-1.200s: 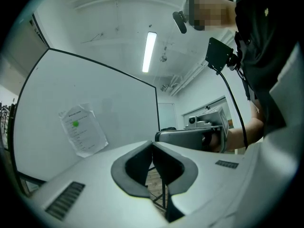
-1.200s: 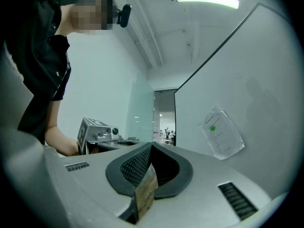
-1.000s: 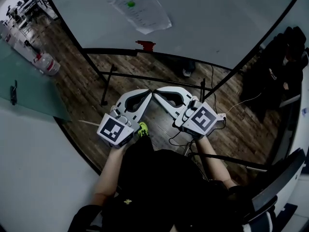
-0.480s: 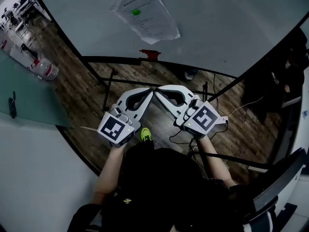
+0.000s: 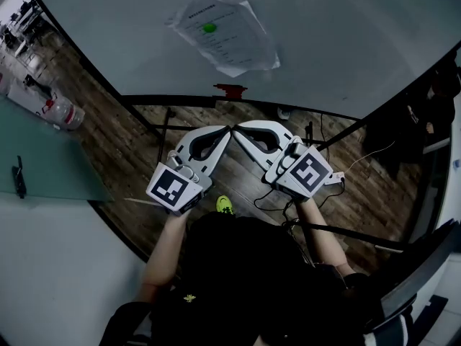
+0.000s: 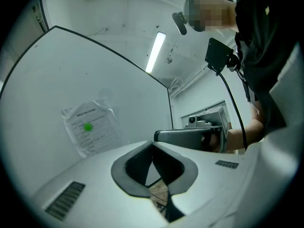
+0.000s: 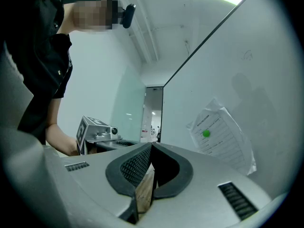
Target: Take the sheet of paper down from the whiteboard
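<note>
A crumpled white sheet of paper (image 5: 225,29) hangs on the whiteboard (image 5: 338,27), pinned by a small green magnet (image 5: 209,27). The same sheet shows in the left gripper view (image 6: 90,127) and in the right gripper view (image 7: 221,136). My left gripper (image 5: 226,130) and right gripper (image 5: 238,128) are held side by side below the board's lower edge, tips nearly touching each other. Both are shut with nothing between the jaws. Neither touches the paper. The left gripper (image 6: 153,144) and right gripper (image 7: 151,146) point level toward the board.
A small red object (image 5: 230,90) sits on the board's lower rail. The whiteboard stand's black legs (image 5: 162,132) and cables (image 5: 360,157) lie on the wooden floor. A glass partition (image 5: 43,157) stands at left, dark clothing (image 5: 425,107) at right.
The whiteboard and paper have grown larger and shifted down and to the right in the head view as I step closer. Both grippers stay shut, side by side.
</note>
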